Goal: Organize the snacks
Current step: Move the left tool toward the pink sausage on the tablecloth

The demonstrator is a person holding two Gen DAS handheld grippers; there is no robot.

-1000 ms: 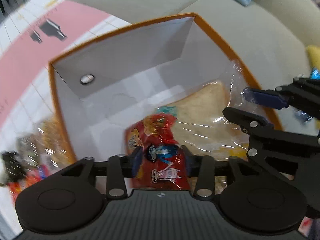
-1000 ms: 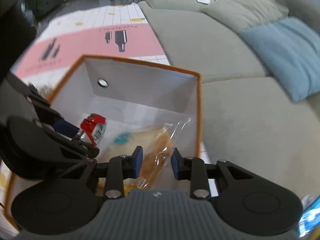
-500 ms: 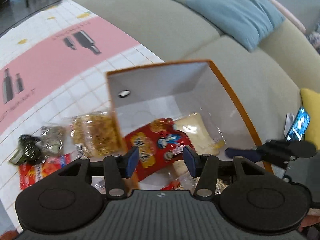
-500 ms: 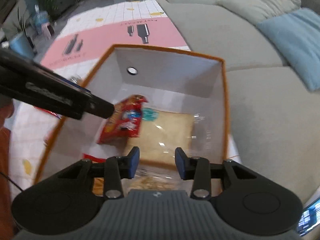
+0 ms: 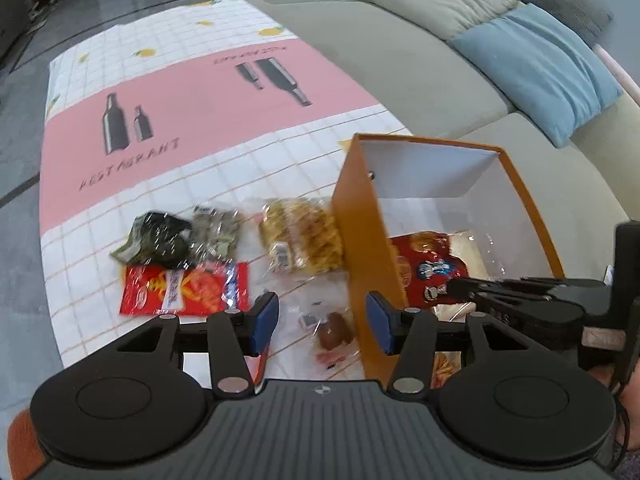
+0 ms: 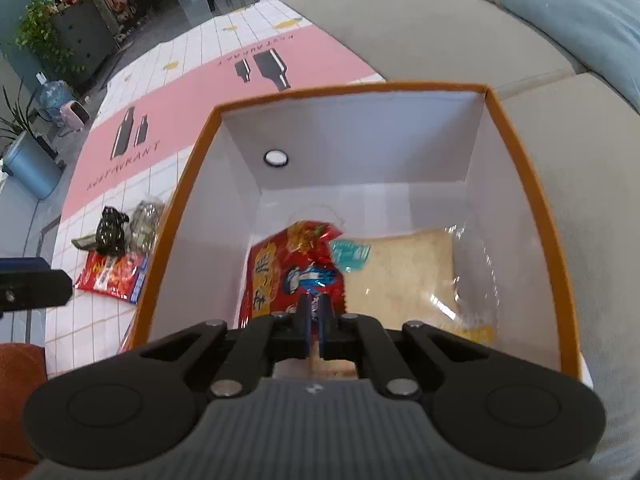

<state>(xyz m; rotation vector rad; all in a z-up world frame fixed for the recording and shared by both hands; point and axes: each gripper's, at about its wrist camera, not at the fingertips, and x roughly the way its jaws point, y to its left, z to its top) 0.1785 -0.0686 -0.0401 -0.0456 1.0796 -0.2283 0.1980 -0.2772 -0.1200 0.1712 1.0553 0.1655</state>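
An orange box with white inside stands on the tablecloth. A red snack bag and a clear pack of bread lie in it. My left gripper is open and empty, held above loose snacks left of the box: a small brown snack in clear wrap, a yellow pack, a flat red pack and dark packs. My right gripper is shut over the box's near end, with nothing visibly between its fingers.
A pink and white checked tablecloth covers the table. A grey sofa with a blue cushion runs along the right side. A plant and a blue bin stand far left.
My left gripper let go of the red bag in the box, pulled out and moved left over the loose snacks. My right gripper closed and stayed over the box.
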